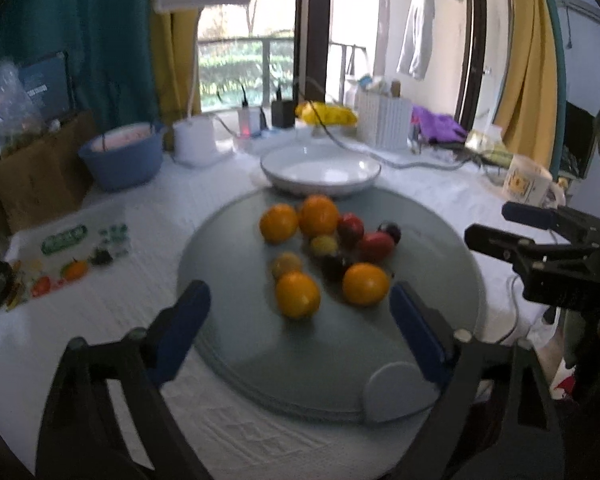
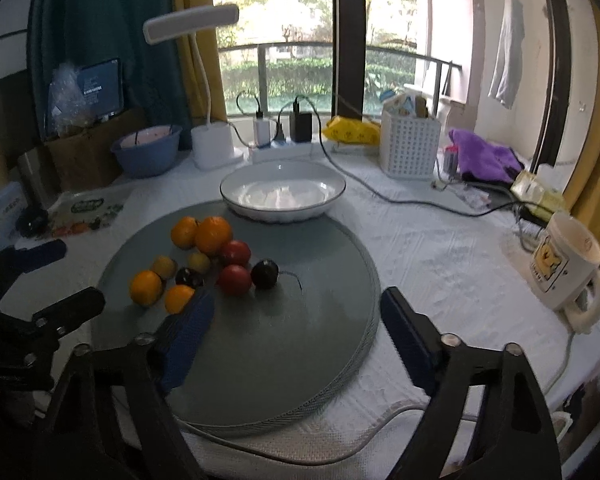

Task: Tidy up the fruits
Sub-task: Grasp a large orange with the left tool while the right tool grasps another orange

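Note:
Several fruits lie loose on a round grey mat (image 1: 260,360) (image 2: 320,320): oranges (image 1: 297,294) (image 2: 213,234), red fruits (image 1: 376,246) (image 2: 234,279), dark plums (image 2: 265,273) and small yellow fruits (image 1: 286,264). An empty white bowl (image 1: 320,170) (image 2: 283,192) stands at the mat's far edge. My left gripper (image 1: 300,320) is open and empty, hovering just short of the nearest oranges. My right gripper (image 2: 296,324) is open and empty over the mat, right of the fruit pile. Each gripper shows at the edge of the other's view.
A blue basin (image 1: 120,160), white desk lamp (image 2: 212,144), chargers with cables (image 2: 300,124), white basket (image 2: 410,146), purple cloth (image 2: 484,158) and a mug (image 2: 564,264) ring the white tablecloth. A printed packet (image 1: 68,256) lies left of the mat.

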`<state>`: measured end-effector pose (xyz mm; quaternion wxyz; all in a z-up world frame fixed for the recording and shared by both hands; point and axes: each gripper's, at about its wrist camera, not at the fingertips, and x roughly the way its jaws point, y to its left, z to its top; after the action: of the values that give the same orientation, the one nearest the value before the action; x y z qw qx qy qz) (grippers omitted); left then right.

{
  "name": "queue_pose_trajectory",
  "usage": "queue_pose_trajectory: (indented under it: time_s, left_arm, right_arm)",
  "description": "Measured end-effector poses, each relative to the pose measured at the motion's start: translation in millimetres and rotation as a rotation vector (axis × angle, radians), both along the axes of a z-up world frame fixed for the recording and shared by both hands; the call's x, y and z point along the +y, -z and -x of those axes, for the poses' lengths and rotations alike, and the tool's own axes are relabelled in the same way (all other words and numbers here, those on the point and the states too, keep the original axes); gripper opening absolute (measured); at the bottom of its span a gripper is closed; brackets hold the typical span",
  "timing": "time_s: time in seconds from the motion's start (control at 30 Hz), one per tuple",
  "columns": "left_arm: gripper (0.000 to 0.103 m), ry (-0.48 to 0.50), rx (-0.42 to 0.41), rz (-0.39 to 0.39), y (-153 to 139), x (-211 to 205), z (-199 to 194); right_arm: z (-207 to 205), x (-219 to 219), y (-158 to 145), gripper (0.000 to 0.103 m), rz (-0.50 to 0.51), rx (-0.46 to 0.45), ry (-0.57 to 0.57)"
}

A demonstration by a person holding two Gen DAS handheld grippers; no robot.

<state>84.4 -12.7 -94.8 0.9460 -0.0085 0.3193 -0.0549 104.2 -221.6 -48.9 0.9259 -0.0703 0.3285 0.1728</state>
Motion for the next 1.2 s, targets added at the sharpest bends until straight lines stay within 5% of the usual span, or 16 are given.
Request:
queue_pose_trajectory:
  time_s: [0.1,0.3,0.77,1.2]
  left_arm:
    - [0.089,0.009,0.049,-0.011,13,-3,-9]
    - [0.068,0.012,0.122,-0.003,26,-2,-24]
    - [0.035,0.008,0.215,0.018,35,1,-52]
    - [0.035,0.013,0.183,0.059,25,14,-39]
  right_arm:
    - [-8,2,13,0.082,-0.001,0.046,-0.018]
    - [-17,16,35,0.071,-0.006,0.125,-0.090]
    - [-53,27,42,0.053,-0.027,0.181,-0.149]
    - [-33,58,37,0.053,-0.067,0.196,-0.302]
